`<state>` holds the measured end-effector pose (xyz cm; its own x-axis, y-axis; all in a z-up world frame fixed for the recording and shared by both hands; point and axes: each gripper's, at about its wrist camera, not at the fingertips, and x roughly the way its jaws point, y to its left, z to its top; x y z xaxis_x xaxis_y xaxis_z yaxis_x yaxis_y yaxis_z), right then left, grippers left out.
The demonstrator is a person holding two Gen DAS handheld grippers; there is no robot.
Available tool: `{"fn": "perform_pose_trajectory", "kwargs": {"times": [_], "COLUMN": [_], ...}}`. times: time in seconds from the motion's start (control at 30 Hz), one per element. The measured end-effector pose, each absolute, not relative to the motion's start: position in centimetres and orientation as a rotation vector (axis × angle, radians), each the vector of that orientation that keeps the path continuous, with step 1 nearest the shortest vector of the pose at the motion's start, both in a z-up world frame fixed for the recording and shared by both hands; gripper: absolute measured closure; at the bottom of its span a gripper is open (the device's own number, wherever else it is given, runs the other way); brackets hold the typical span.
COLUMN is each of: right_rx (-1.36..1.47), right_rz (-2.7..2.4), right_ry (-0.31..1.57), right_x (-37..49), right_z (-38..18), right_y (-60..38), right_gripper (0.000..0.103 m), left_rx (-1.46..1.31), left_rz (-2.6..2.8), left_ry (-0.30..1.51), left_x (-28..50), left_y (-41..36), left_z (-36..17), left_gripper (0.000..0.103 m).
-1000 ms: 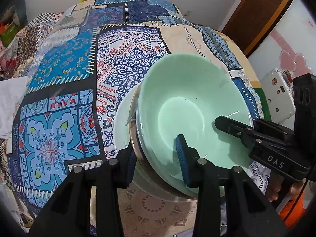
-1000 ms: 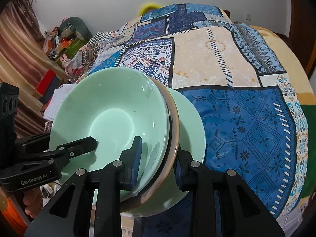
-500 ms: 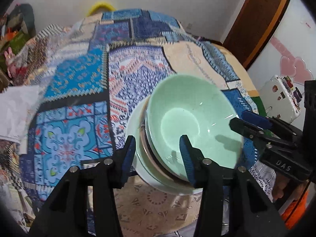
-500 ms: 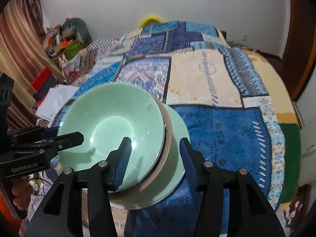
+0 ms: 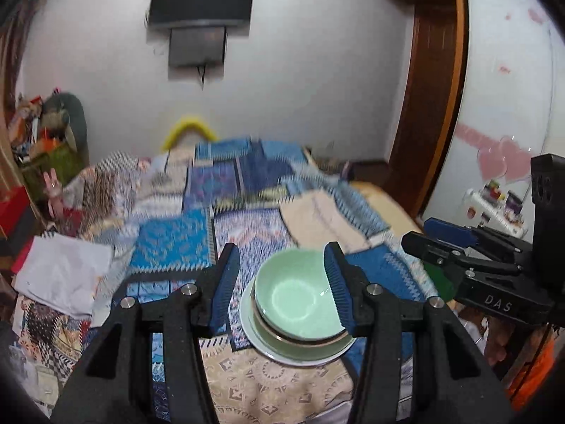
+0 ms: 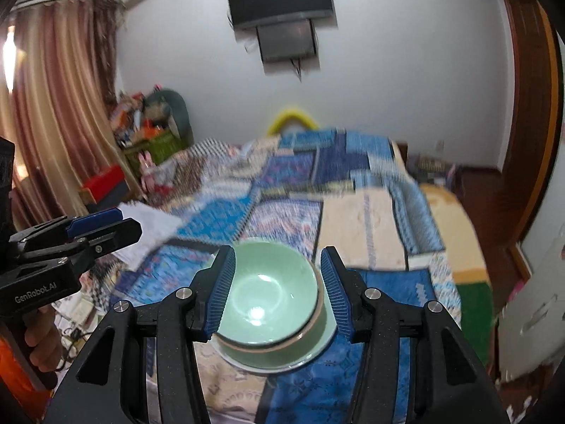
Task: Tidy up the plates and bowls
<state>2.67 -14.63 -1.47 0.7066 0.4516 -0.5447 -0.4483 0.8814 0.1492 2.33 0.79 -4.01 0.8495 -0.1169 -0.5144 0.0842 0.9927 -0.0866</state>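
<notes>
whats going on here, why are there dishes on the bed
A person holds a two-finger gripper in each hand. The left gripper and right gripper are both open and hold nothing. A green bowl sits nested in another bowl on a plate atop the patchwork bedspread.

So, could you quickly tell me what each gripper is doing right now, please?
Left gripper: open, holding nothing, above the stacked bowls.
Right gripper: open, holding nothing.
</notes>
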Motion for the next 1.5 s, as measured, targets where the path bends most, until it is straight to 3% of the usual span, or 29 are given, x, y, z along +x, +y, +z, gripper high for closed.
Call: {"fn": "perform_pose_trajectory", "kwargs": {"times": [0.1,0.13,0.2,0.33,0.43,0.5,0.6,1.5], "right_rx": [0.023,0.028,0.031,0.035,0.024,0.019,0.018,0.023], "right_rz": [0.512,0.515,0.523,0.521,0.516,0.513,0.504,0.506], "right_ry": [0.535,0.507,0.478,0.398,0.359,0.334,0.307,0.285], "right_x": [1.2,0.7,-0.1,-1.8,-2.5,-3.1,-3.6,-5.2], "right_z": [0.4,1.0,1.8,3.1,3.5,3.8,3.9,3.9], "right_y": [-15.0,-15.2,-15.3,-15.6,-15.5,-15.5,-15.4,-15.8], "right_gripper": [0.043,0.043,0.042,0.024,0.020,0.015,0.000,0.000], "left_rx": [-0.078,-0.082,-0.083,-0.062,-0.056,-0.042,-0.028,-0.026], "left_rz": [-0.093,-0.087,-0.058,-0.025,-0.024,-0.010,-0.009,-0.015], "left_ry": [0.488,0.466,0.410,0.332,0.291,0.260,0.230,0.215], "left_x": [0.7,0.1,-1.1,-3.1,-4.2,-5.0,-6.0,-7.0], "left_y": [0.7,0.7,0.7,0.4,0.2,0.0,-0.4,-0.8], "left_z": [-2.4,-1.9,-1.3,-0.3,0.0,0.2,0.4,0.1], "left_gripper": [0.046,0.037,0.031,0.022,0.009,0.006,0.002,0.000]}}
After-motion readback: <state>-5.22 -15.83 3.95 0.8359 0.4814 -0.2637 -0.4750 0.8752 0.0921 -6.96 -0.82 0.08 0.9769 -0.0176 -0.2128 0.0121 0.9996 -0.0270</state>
